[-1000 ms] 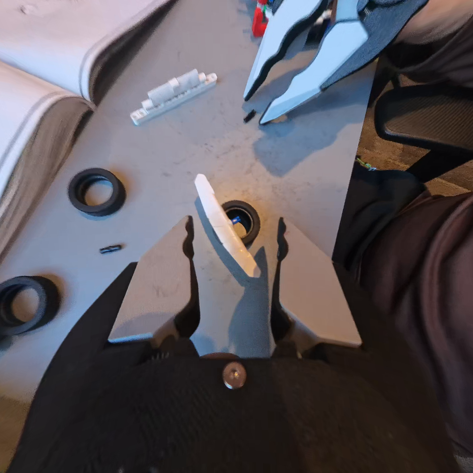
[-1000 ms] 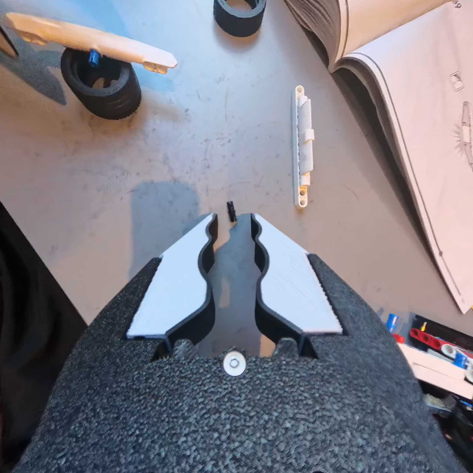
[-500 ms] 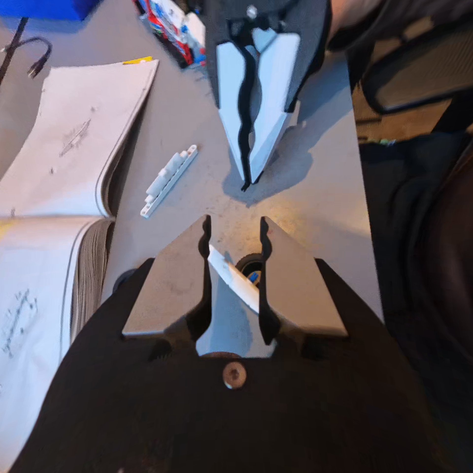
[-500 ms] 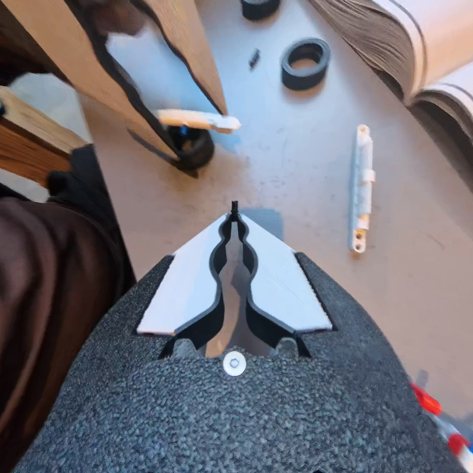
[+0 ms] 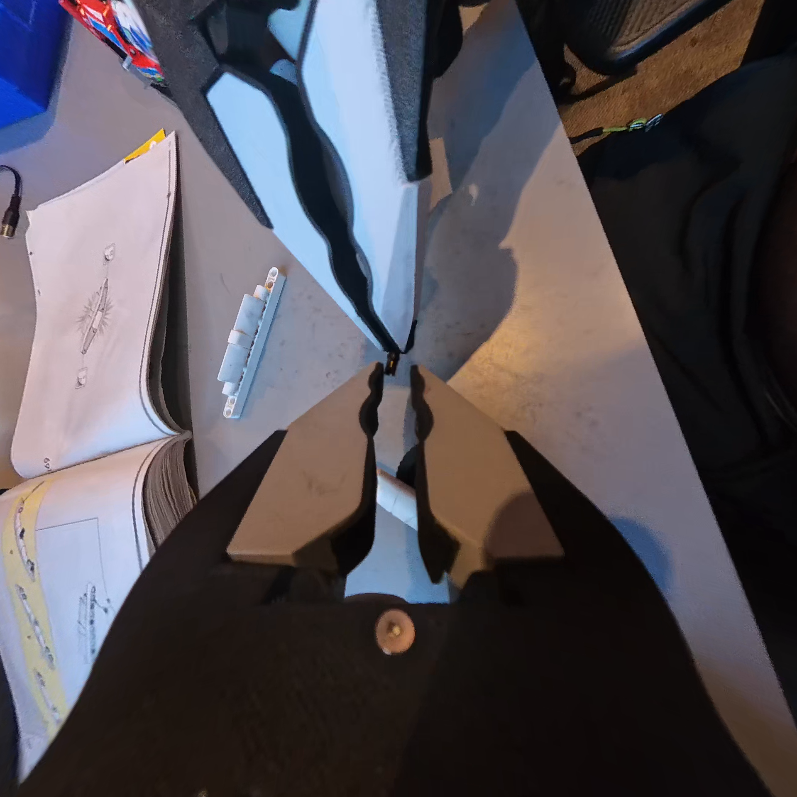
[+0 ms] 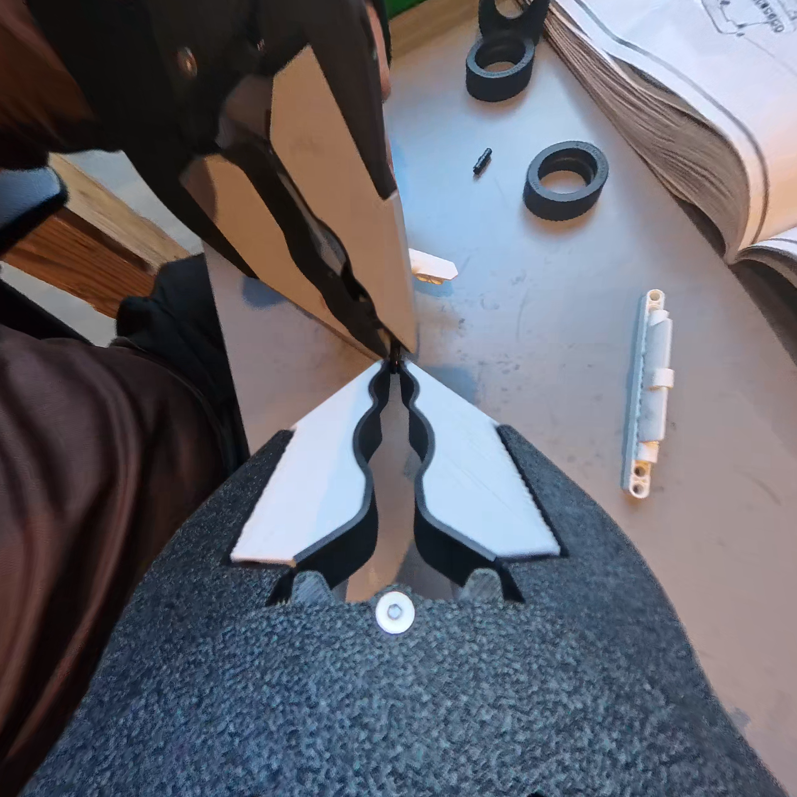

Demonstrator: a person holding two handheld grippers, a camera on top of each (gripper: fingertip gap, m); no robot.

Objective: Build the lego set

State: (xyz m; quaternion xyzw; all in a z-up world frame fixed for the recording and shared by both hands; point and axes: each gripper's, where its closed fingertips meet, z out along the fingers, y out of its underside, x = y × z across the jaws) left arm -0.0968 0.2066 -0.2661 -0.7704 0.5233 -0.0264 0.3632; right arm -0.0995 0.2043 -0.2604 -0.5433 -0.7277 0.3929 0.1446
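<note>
The right tool (image 6: 393, 366) pinches a tiny black pin (image 5: 391, 361), tip to tip with the slightly spread left tool (image 5: 396, 371). Any misalignment could drop the pin onto the surface (image 6: 496, 345).

- Pin (image 5: 391, 361): black.
- Beam assembly (image 6: 647, 394): white.
- Tyres (image 6: 566, 181): black.
- Table (image 6: 517, 302): grey, scuffed.
- Booklet (image 5: 95, 327): white pages, one yellow strip.
- Bin (image 5: 26, 56): blue.

The white beam assembly (image 6: 647, 396) lies between the open manual (image 6: 673, 108) and the meeting tongs.
</note>
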